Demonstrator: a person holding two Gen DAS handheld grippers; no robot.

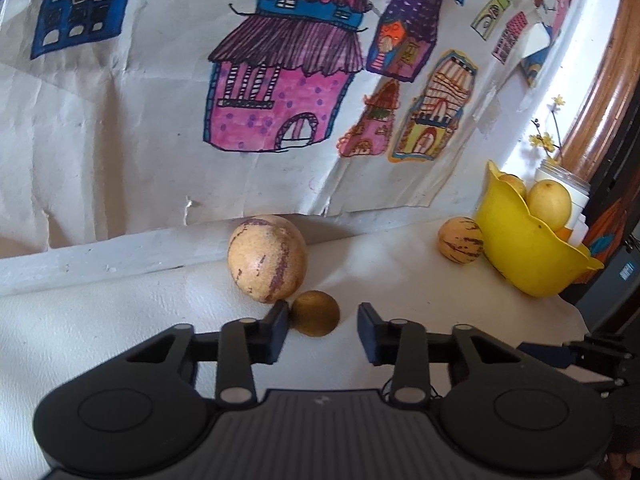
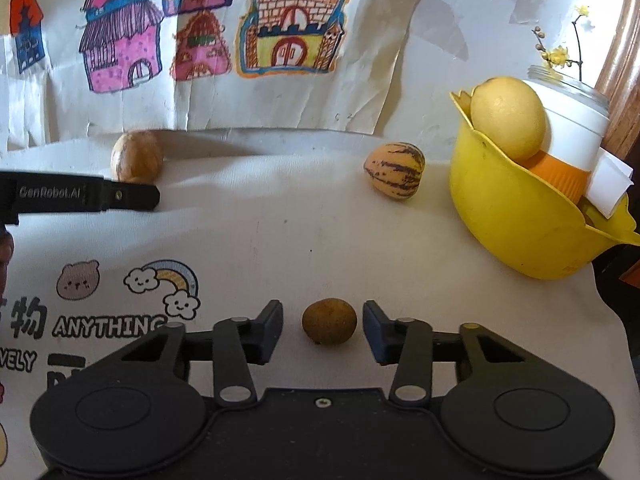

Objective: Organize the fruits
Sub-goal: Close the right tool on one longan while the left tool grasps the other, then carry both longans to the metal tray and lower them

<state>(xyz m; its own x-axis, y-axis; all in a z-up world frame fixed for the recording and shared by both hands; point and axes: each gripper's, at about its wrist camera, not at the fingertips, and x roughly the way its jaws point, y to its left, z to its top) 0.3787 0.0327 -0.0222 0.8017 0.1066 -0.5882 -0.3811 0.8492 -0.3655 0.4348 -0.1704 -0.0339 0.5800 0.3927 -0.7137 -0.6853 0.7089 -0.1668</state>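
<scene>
In the left wrist view, my left gripper [image 1: 323,322] is open, with a small brown kiwi [image 1: 315,313] between its fingers, close to the left finger. A large tan melon with purple streaks [image 1: 267,258] sits just behind it. A smaller striped melon [image 1: 460,246] lies beside the yellow bowl [image 1: 524,256], which holds yellow fruit. In the right wrist view, my right gripper [image 2: 323,322] is open around another small brown kiwi [image 2: 329,321], not touching it. The striped melon [image 2: 395,176] and yellow bowl [image 2: 516,216] are far right; the left gripper [image 2: 80,198] reaches in from the left.
A white cloth [image 2: 280,240] with cartoon prints covers the table. Paper with house drawings [image 1: 280,80] hangs on the back wall. A white jar with yellow flowers [image 2: 572,120] stands behind the bowl. The table edge drops off right of the bowl.
</scene>
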